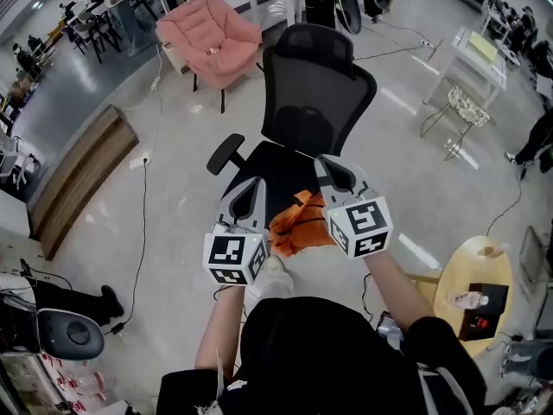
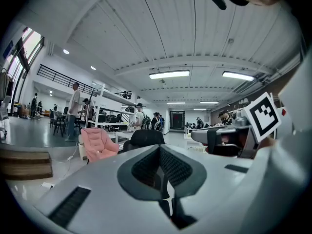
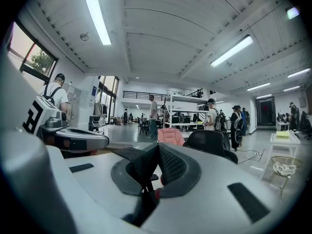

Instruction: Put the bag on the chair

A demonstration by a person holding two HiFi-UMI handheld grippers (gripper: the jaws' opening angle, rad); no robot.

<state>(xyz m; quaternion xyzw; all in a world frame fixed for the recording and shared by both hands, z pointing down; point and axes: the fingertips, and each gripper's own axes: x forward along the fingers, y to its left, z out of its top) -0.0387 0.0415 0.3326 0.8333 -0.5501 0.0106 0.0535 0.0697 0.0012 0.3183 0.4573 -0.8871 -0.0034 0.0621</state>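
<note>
Closest to the head camera is my own black top [image 1: 328, 353], and just beyond it my two forearms reach forward with a tool in each hand, the marker cubes [image 1: 233, 258] facing up. Between them hangs the crumpled orange fabric bag [image 1: 298, 225], lying against the inner sides of both tools. It sits over the front edge of the black seat [image 1: 276, 167] of the black mesh-backed office chair [image 1: 315, 102]. Whether it rests on that seat I cannot tell. My right gripper [image 1: 333, 169] has its ribbed black pads [image 3: 170, 165] pressed together, and slivers of red-orange show pinched low in the seam between them, so that one is nipping the bag. My left gripper [image 1: 249, 188] has its pads [image 2: 146, 172] drawn together as well, with only a hairline of light between them and something dark at the base. I cannot make out whether that is bag fabric. Both tools point about level at the chair's back, side by side and near each other. Farther off on the glossy grey floor stands a pink padded armchair [image 1: 212, 37], well apart from the office chair. A round pale wooden side table [image 1: 458, 266] stands just to my right. A long low wooden platform [image 1: 82, 175] lies off to my left.
</note>
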